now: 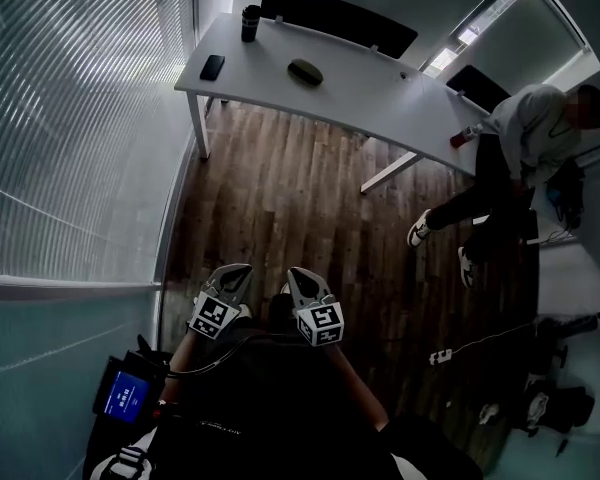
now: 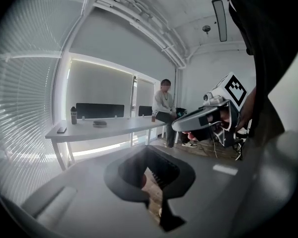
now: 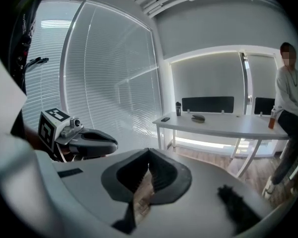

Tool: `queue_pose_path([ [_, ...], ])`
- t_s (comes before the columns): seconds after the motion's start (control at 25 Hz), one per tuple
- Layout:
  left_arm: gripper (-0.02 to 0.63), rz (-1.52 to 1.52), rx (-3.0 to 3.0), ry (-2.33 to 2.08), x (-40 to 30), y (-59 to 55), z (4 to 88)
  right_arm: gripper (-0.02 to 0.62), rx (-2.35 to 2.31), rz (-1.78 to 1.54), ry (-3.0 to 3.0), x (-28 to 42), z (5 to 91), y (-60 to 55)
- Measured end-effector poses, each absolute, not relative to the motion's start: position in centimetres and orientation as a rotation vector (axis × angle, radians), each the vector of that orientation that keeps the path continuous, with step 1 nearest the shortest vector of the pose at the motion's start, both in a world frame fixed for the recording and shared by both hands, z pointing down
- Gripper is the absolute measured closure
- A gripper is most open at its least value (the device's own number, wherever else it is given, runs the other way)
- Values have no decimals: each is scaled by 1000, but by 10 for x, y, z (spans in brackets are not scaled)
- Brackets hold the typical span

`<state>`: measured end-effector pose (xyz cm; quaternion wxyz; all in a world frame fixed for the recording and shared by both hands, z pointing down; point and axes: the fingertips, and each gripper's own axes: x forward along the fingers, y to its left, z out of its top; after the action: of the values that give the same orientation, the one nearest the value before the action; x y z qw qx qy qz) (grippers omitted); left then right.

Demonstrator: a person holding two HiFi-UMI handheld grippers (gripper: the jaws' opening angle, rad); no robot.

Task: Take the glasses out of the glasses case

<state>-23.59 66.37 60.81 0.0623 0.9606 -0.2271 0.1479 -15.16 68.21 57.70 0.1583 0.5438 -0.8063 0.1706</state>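
Note:
The dark oval glasses case lies shut on the white table far across the room; it is also small in the left gripper view and the right gripper view. Both grippers are held close to my body, well away from the table. The left gripper has its jaws together with nothing between them, as its own view shows. The right gripper is likewise shut and empty. Each gripper shows in the other's view: the right one, the left one. No glasses are visible.
On the table are a phone, a dark tumbler and a red can. A person sits at the table's right end. Window blinds line the left wall. Wooden floor lies between me and the table; a power strip lies at the right.

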Motion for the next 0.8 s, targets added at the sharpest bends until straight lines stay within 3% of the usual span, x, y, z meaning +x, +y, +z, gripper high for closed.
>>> queue_pose_path([
  [0.48, 600, 539, 2878, -718, -200, 615, 624, 589, 1515, 537, -2381, -124, 596, 614],
  [0.8, 600, 569, 2917, -751, -129, 530, 604, 589, 1502, 514, -2435, -59, 581, 530],
])
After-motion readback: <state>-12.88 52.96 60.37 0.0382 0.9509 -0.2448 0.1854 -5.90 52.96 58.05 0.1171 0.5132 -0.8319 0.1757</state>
